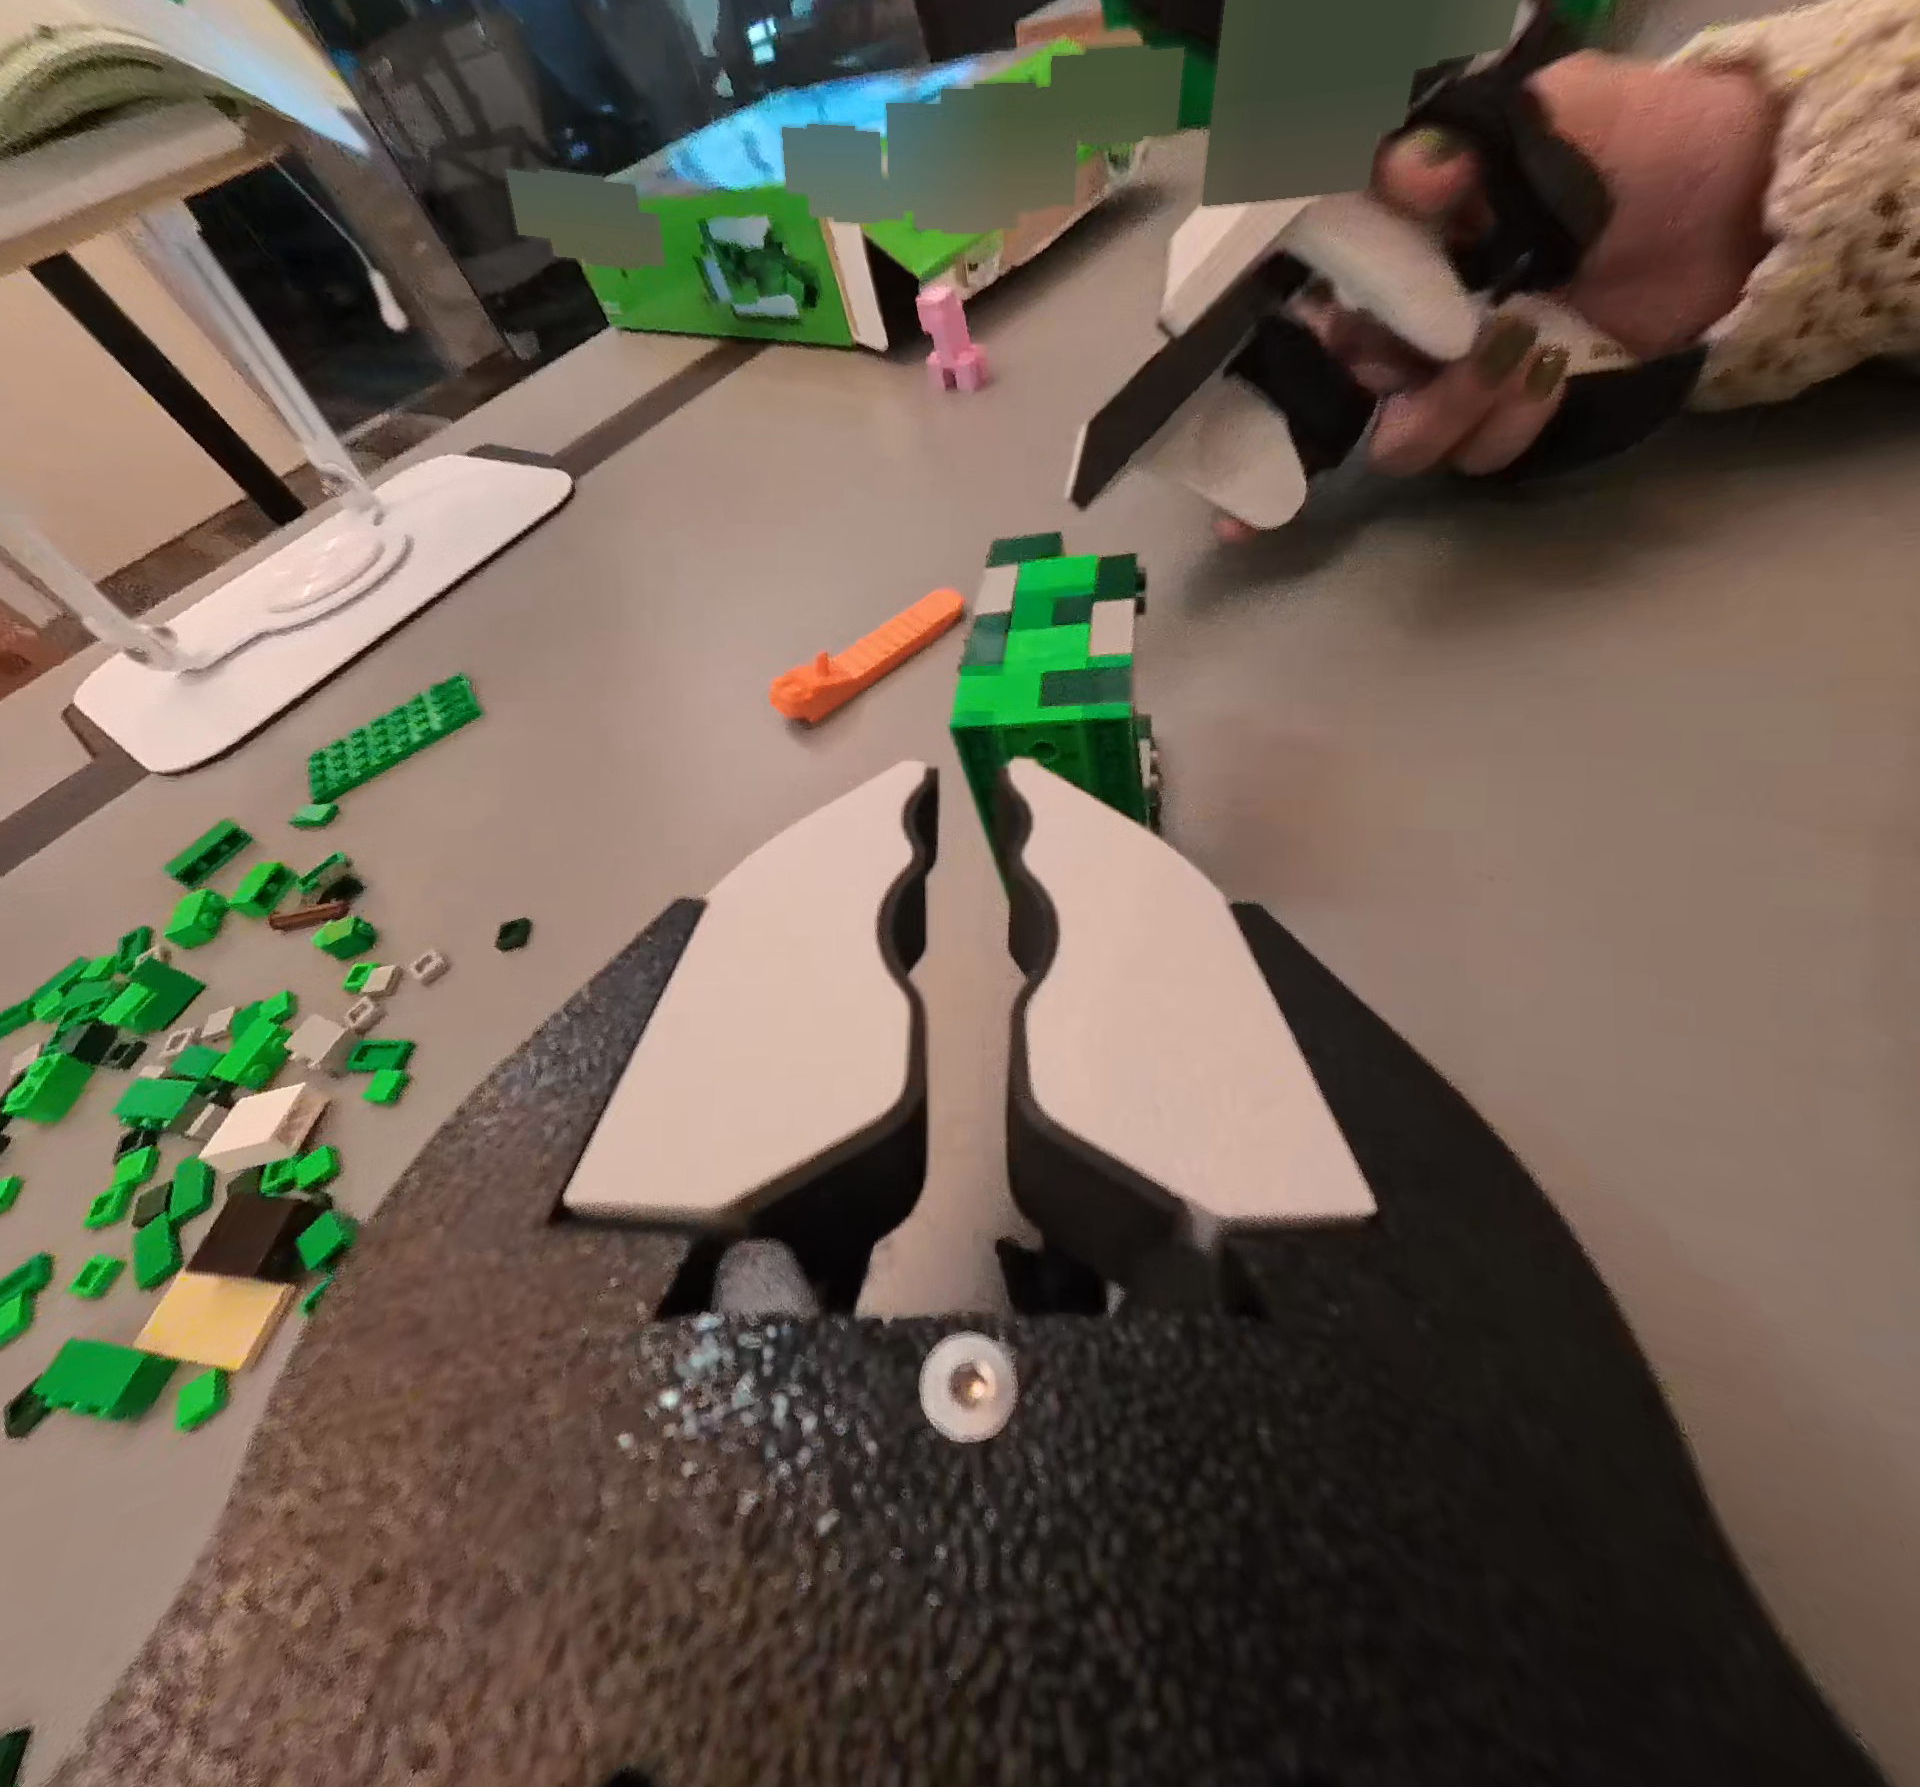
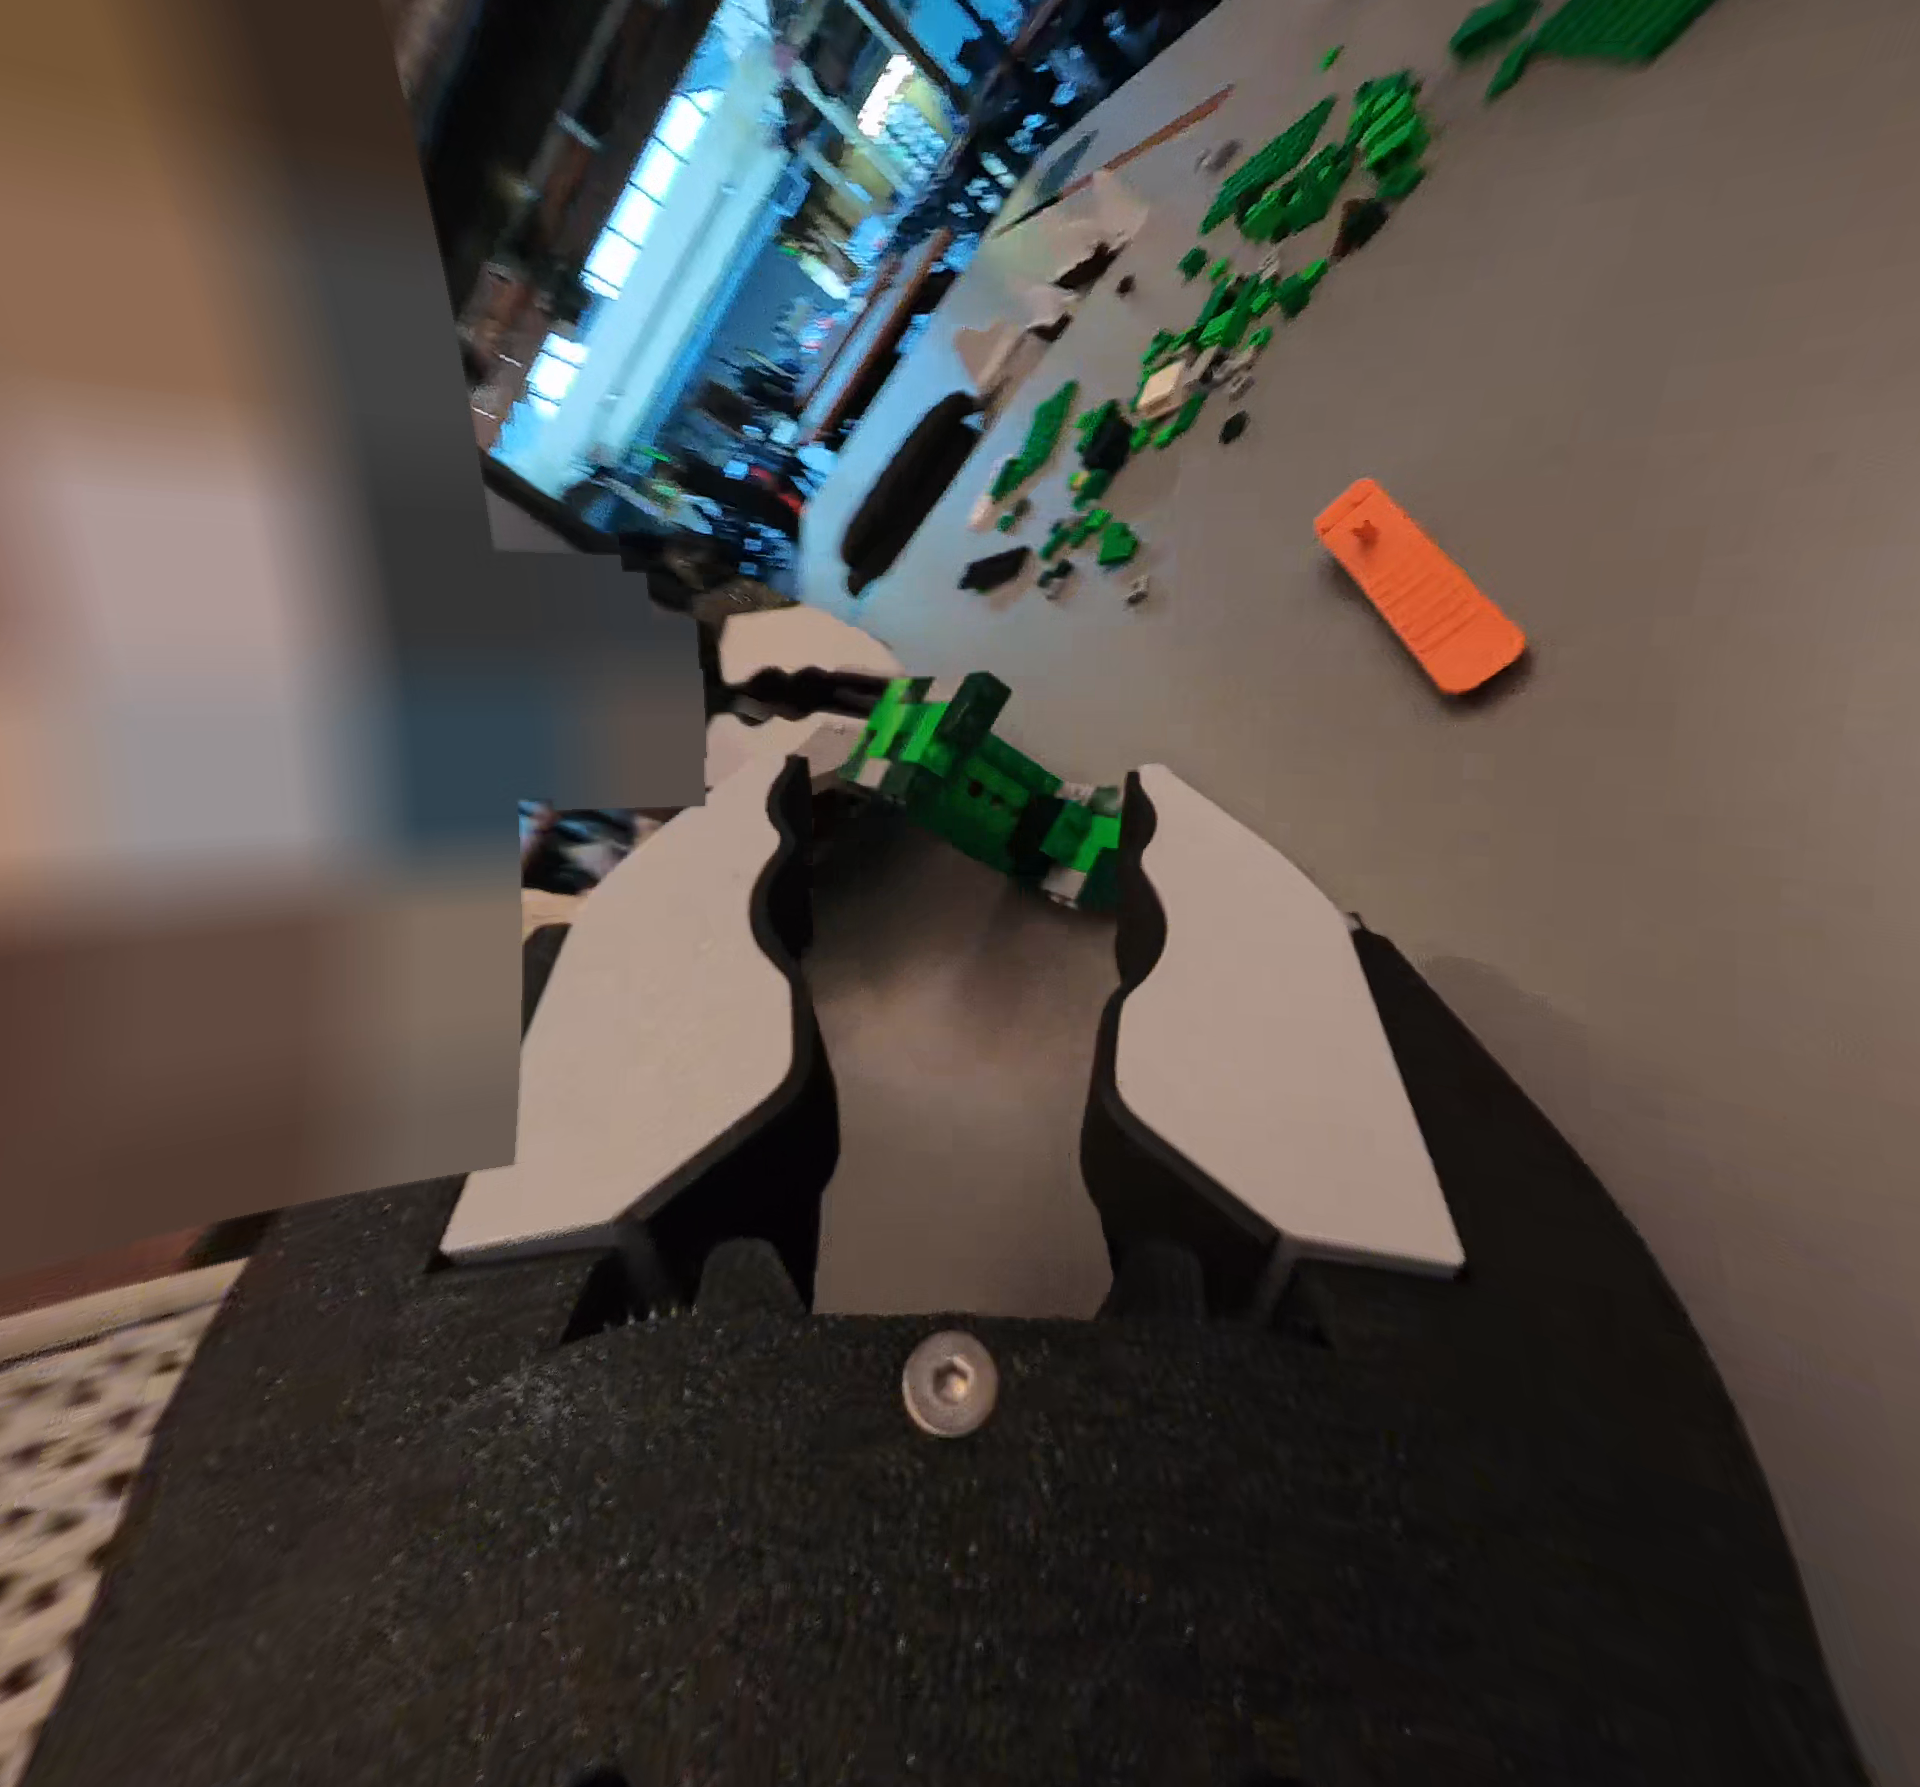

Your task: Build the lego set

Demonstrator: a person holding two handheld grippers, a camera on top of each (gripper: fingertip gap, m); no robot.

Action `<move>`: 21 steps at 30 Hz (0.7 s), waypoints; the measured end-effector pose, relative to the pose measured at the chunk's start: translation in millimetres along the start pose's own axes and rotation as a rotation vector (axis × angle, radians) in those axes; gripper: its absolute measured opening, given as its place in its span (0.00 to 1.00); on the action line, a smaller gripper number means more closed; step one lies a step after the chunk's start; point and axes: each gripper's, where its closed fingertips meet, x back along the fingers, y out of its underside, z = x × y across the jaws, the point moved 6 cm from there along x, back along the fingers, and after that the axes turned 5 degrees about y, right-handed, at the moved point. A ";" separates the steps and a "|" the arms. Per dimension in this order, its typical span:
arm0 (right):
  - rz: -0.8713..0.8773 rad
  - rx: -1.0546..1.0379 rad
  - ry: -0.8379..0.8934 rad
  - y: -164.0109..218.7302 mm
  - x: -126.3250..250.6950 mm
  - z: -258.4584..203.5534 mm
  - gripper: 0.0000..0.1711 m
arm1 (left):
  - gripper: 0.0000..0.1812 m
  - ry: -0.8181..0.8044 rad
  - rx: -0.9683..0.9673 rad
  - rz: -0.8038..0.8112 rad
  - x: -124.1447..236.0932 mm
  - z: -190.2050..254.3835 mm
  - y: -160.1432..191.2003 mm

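A partly built green Lego block (image 1: 1049, 657), with dark green and grey tiles on top, lies on the grey table (image 1: 1507, 906). My left gripper (image 1: 971, 787) is nearly closed, its tips at the block's near end, with nothing seen between the fingers. My right gripper (image 2: 966, 792) is open and empty, and the block (image 2: 977, 792) lies just beyond its tips. In the left wrist view the right gripper (image 1: 1169, 501), held by a gloved hand, hovers just beyond the block's far end. The left gripper (image 2: 821, 688) also shows in the right wrist view, at the block's far end.
An orange brick separator (image 1: 868, 646) (image 2: 1418, 589) lies left of the block. A pile of loose green, grey and tan pieces (image 1: 177, 1062) (image 2: 1299, 179) and a green plate (image 1: 395, 735) lie at the left. A green box (image 1: 727, 272), a pink figure (image 1: 951, 340) and a white stand base (image 1: 312, 594) are farther back.
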 end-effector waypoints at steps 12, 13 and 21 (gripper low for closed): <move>-0.190 0.653 0.356 -1.8 -16.1 -48.6 0.45 | 0.02 0.118 -0.185 -0.042 -20.1 51.4 -11.9; -0.208 0.675 0.369 -3.3 -19.5 -51.6 0.45 | 0.00 0.086 -0.187 -0.013 -15.8 48.0 -12.2; -0.384 0.786 0.580 1.3 -55.6 -48.7 0.53 | 0.00 -0.192 -0.005 0.153 21.4 0.8 -10.8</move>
